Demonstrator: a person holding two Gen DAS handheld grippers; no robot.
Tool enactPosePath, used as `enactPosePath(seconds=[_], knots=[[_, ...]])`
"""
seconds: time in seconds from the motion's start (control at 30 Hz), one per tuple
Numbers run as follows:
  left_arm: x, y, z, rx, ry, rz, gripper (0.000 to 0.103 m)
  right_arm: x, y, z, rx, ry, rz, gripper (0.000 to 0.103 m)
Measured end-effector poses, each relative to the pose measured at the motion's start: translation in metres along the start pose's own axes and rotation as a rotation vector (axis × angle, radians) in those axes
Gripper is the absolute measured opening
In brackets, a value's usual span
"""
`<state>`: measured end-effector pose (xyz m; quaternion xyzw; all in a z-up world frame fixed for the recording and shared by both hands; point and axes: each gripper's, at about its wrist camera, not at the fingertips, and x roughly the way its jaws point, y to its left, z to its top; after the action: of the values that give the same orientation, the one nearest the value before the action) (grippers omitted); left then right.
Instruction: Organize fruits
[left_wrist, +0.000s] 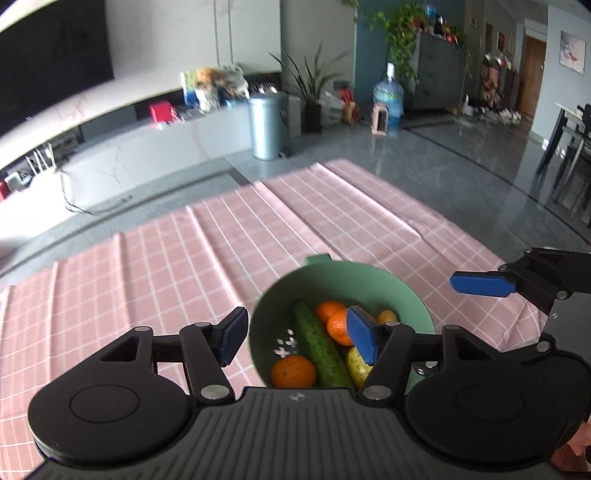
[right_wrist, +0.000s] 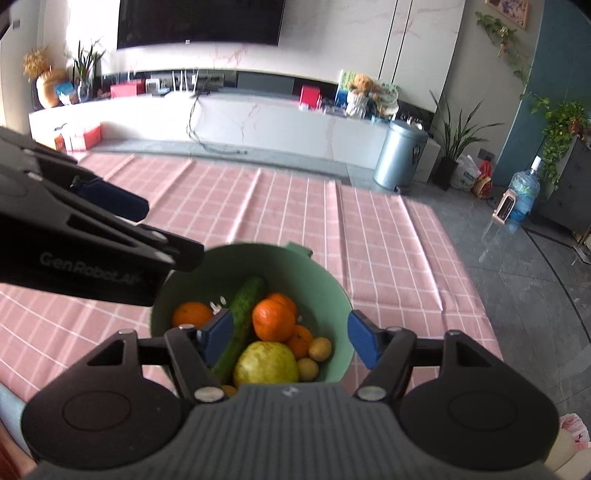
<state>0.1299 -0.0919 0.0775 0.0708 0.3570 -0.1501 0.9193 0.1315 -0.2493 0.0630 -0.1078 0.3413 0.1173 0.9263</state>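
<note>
While both grippers hang over the green bowl (right_wrist: 332, 291), neither one holds anything. The left gripper (left_wrist: 297, 338) has its blue pads spread wide, with only air between them. The right gripper (right_wrist: 291, 338) is spread wide too, and nothing touches its pads.

Just under the grippers and a bit in front sits the bowl, on a pink checked cloth (left_wrist: 184, 258). Seen past the right gripper, a big yellow-green fruit (right_wrist: 265, 363) lies at the near side of the bowl, close below the gap between the pads. Two small yellow fruits (right_wrist: 320, 348) lie beside it on the right. Oranges (right_wrist: 274, 319) are piled in the middle, touching each other, and one more orange (right_wrist: 192, 314) lies on the left. A long green cucumber (right_wrist: 243, 299) slants across the bowl between them. Some little white bits (left_wrist: 286, 341) lie on the bowl's floor.

Past the bowl the cloth runs on. Farther off on the grey floor stands a silver bin (right_wrist: 400, 157). A big water bottle (left_wrist: 388, 98) stands on the floor far away, and a long white cabinet (right_wrist: 258, 122) runs along the wall.
</note>
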Motion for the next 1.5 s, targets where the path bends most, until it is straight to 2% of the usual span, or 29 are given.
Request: enactPosePath(seconds=[0.2,0.3,0.37,0.4,0.5,0.63,0.7,0.87,1.0,1.07,1.2,1.3,1.5], knots=[[-0.051,0.007,-0.012,-0.024,-0.133,0.073,0.08,-0.047,0.005,-0.003,0.117,-0.122,0.034,0.073],[-0.068,0.007,-0.025,-0.017,-0.17,0.125,0.081,-0.067,0.008,-0.008,0.188,-0.181,0.054,0.074],[-0.076,0.006,-0.035,-0.005,-0.19,0.17,0.084,-0.077,0.011,-0.014,0.221,-0.215,0.055,0.076],[-0.078,0.005,-0.04,0.003,-0.199,0.196,0.089,-0.081,0.013,-0.019,0.231,-0.23,0.054,0.076],[-0.082,-0.001,-0.056,0.053,-0.234,0.285,0.09,-0.087,0.02,-0.031,0.249,-0.253,0.047,0.077],[-0.08,-0.01,-0.075,0.102,-0.27,0.369,0.093,-0.089,0.031,-0.052,0.246,-0.278,0.031,0.079],[-0.076,-0.012,-0.083,0.101,-0.279,0.39,0.093,-0.089,0.037,-0.061,0.245,-0.291,0.022,0.088],[-0.062,-0.01,-0.104,0.073,-0.232,0.389,0.094,-0.08,0.044,-0.085,0.239,-0.301,-0.001,0.098],[-0.052,-0.001,-0.115,0.013,-0.154,0.35,0.093,-0.069,0.048,-0.094,0.227,-0.275,-0.026,0.098],[-0.045,0.005,-0.118,-0.015,-0.11,0.321,0.094,-0.064,0.046,-0.095,0.247,-0.261,-0.02,0.098],[-0.035,0.015,-0.132,-0.061,-0.042,0.311,0.093,-0.052,0.043,-0.1,0.266,-0.22,-0.005,0.098],[-0.033,0.022,-0.14,-0.092,-0.009,0.313,0.094,-0.043,0.043,-0.099,0.27,-0.18,-0.005,0.098],[-0.033,0.025,-0.142,-0.118,0.011,0.308,0.094,-0.04,0.047,-0.1,0.249,-0.18,-0.011,0.098]])
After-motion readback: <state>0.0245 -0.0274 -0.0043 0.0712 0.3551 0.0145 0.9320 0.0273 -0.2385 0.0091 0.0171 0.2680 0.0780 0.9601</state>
